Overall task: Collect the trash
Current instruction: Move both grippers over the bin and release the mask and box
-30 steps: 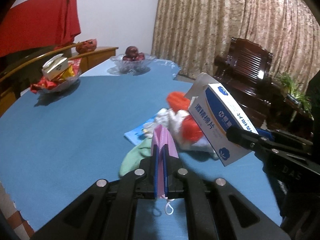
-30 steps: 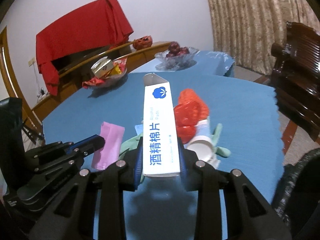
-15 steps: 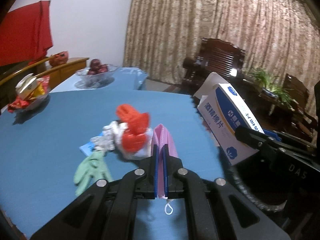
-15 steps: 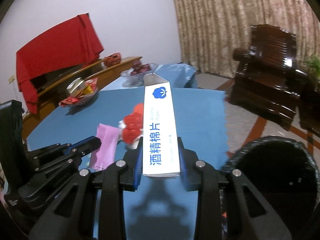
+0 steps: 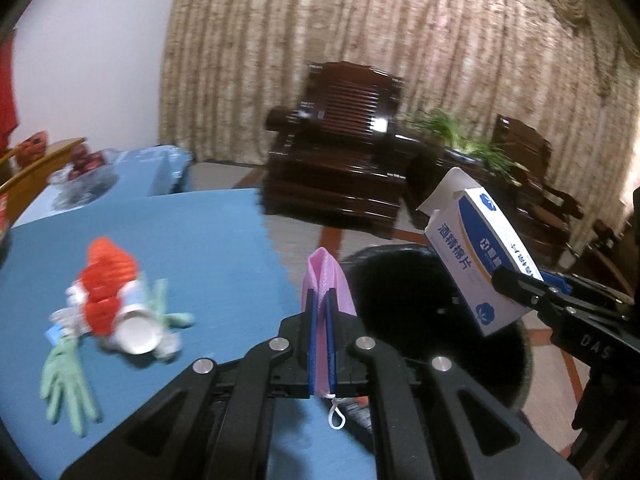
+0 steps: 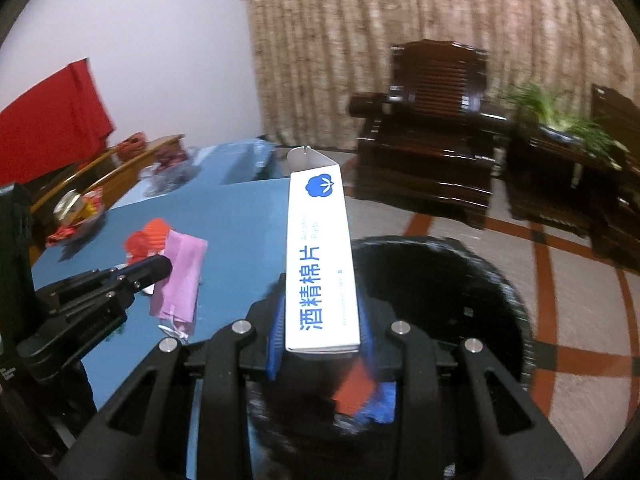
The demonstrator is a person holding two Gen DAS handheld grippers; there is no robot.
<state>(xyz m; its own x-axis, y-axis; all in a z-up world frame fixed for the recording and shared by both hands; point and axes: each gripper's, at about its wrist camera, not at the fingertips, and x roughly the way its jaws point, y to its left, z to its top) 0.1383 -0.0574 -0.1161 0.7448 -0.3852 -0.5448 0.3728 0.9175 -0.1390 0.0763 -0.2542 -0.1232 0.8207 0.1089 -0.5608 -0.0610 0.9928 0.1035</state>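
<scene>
Grippers clamp pink mask (image 5: pixel 325 280) and white box (image 6: pixel 320 264).

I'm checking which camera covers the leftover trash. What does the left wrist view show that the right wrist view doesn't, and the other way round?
Left wrist only: the green glove and white paper cup lying on the blue table.
Right wrist only: the snack bowl and red cloth.
Both: the pink mask in the left gripper, the alcohol pad box in the right gripper, and the black bin.

Folded pink mask (image 5: pixel 325 280) pinched upright, white-blue box (image 6: pixel 320 264) clamped on edge, black bin (image 6: pixel 460 280) at 3 o'clock of the heap.
</scene>
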